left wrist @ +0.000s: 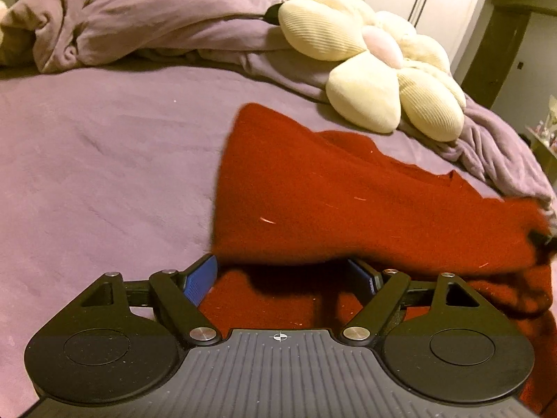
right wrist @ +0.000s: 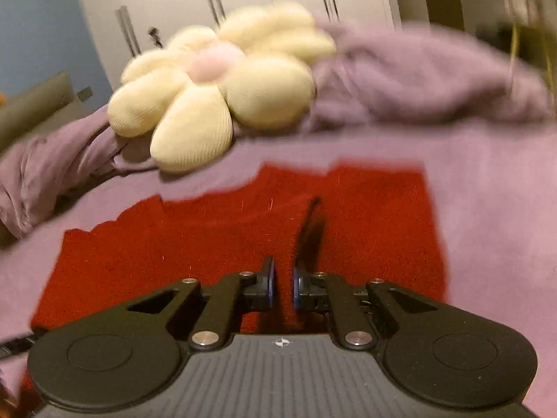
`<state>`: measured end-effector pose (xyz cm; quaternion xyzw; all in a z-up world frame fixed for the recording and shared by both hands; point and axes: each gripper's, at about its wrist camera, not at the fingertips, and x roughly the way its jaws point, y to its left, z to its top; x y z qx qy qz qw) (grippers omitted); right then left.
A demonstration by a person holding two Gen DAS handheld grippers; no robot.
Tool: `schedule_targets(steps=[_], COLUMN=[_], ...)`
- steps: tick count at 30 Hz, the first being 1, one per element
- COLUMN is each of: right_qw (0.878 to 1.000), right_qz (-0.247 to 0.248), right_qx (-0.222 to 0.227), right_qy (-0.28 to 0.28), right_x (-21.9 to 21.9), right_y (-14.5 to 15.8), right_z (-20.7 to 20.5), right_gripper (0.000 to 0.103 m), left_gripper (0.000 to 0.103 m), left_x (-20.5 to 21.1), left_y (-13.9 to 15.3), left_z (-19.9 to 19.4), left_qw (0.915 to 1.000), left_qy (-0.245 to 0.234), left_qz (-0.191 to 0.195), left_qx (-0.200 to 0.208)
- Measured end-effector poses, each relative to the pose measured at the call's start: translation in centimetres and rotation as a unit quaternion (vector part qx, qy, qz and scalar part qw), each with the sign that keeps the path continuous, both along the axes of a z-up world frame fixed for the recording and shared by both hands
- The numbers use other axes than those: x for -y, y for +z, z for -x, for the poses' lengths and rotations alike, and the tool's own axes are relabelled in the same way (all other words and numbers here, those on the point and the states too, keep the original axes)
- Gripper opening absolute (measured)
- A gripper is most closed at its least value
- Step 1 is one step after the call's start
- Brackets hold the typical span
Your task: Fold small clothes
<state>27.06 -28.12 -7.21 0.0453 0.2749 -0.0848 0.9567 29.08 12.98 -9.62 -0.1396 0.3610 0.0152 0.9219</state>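
Two tongs over one red garment (left wrist: 348,202) at mid-frame on a purple bed (left wrist: 104,156): left tongs (left wrist: 283,278) spread apart, right tongs (right wrist: 282,287) drawn together, gripping nothing visible. One flower cushion (right wrist: 216,94) lies upper centre.

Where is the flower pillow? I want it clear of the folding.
In both views the flower pillow lies on the bunched purple blanket, beyond the red garment.
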Motion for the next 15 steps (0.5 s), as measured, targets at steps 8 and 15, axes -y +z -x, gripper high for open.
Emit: schedule_targets(steps=[8, 15], right_qw=[0.997, 0.994], right_qz=[0.062, 0.064], right_qx=[-0.028, -0.076], right_qy=[-0.038, -0.046], right_x=[1.5, 2.1], right_y=[-0.2, -1.0], right_z=[-0.4, -1.0], right_gripper=[0.009, 0.011], left_gripper=[0.084, 0.084], left_x=[0.6, 0.7], left_y=[1.1, 3.0], left_z=[0.7, 0.9], left_qw=[0.9996, 0.9992], left_qy=[-0.016, -0.020], left_qz=[-0.023, -0.027], left_qx=[0.010, 0.021])
